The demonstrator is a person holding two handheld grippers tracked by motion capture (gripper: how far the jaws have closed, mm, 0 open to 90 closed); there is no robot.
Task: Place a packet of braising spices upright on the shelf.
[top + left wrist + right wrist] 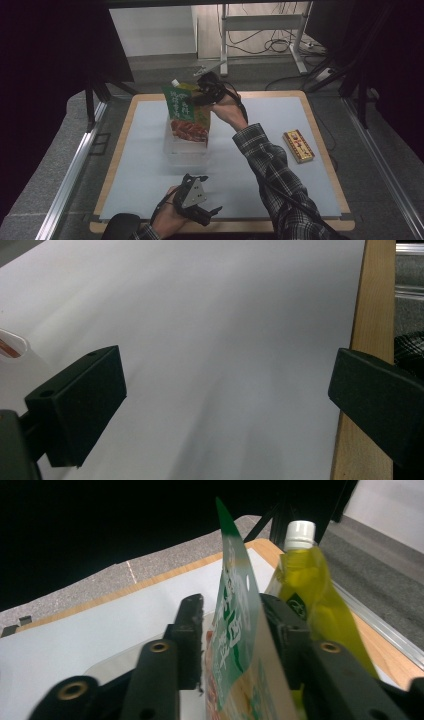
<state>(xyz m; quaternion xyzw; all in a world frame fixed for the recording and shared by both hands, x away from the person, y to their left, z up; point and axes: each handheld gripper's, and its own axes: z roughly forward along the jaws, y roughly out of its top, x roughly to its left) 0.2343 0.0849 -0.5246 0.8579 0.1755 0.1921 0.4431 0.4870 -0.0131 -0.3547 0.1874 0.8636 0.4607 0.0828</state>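
Note:
A green snack bag (pixel 182 112) with a red picture stands upright in a clear plastic container (pixel 186 150) at the middle of the white table top. Behind it in the same container leans a yellow pouch (pixel 184 86) with a white cap. My right gripper (pixel 200 96) is at the bag's top edge. In the right gripper view the bag (pixel 235 630) stands between the jaws of the right gripper (pixel 231 605); a narrow gap shows at the left jaw, and the yellow pouch (pixel 310 590) lies beyond the right jaw. My left gripper (pixel 211 212) hovers open near the front edge; in its own view my left gripper (pixel 225 385) has nothing between its jaws.
A gold and red box (pixel 298 145) lies flat at the right side of the table (pixel 280 115). The wooden rim (pixel 370 315) runs past the left gripper's jaw. Metal rails flank the table, and a frame with cables stands behind it.

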